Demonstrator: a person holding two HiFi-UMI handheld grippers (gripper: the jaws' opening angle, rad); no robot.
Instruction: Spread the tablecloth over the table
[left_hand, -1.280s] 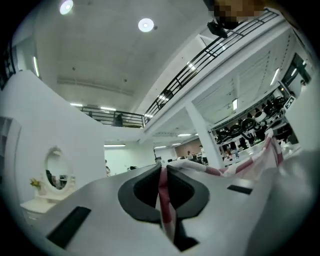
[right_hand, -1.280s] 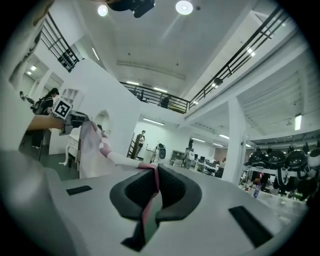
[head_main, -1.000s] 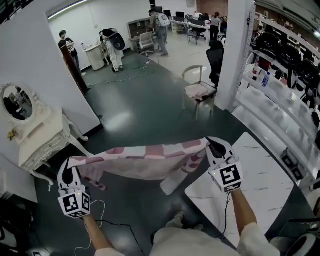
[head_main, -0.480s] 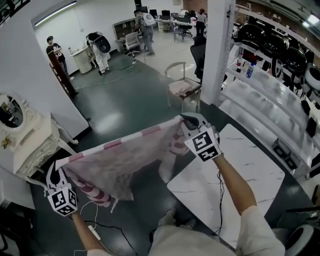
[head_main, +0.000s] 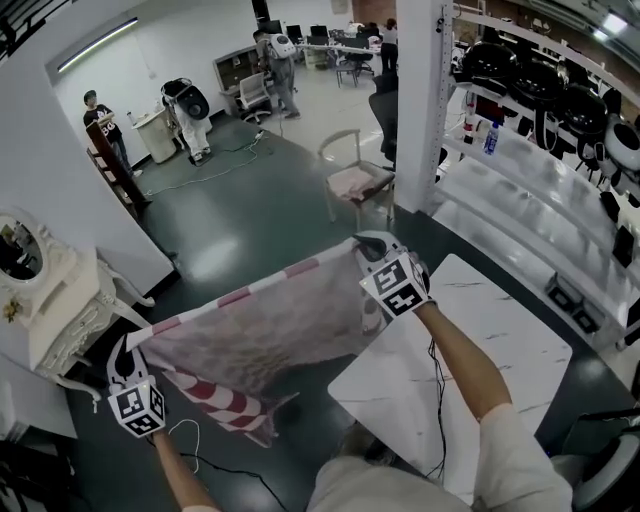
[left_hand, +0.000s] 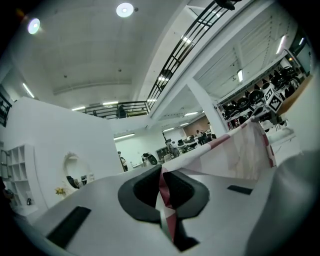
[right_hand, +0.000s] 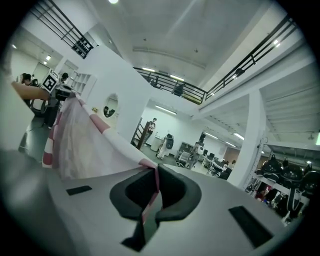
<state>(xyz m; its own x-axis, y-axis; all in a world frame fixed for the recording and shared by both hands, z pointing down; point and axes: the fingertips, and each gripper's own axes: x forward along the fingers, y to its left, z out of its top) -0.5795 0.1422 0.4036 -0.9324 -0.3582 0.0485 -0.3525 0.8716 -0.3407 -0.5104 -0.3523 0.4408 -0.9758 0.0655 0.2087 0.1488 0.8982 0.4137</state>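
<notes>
The tablecloth (head_main: 262, 328) is thin, soft fabric, pale with pink-red bands along its hem. It hangs in the air as a sagging sheet off the left side of the tabletop (head_main: 485, 345), a white marble-veined slab with squared corners. The left gripper (head_main: 126, 350), well left of the tabletop, is clenched on one corner of the cloth. The right gripper (head_main: 364, 246), over the tabletop's far-left edge, is clenched on another corner. Beyond the tabletop stand a chair (head_main: 356, 181) with a pink cushion and a square white pillar (head_main: 424, 100). A carved white dresser (head_main: 55, 300) with an oval mirror stands far to the tabletop's left. The floor (head_main: 250, 215) around the tabletop is dark green and glossy
</notes>
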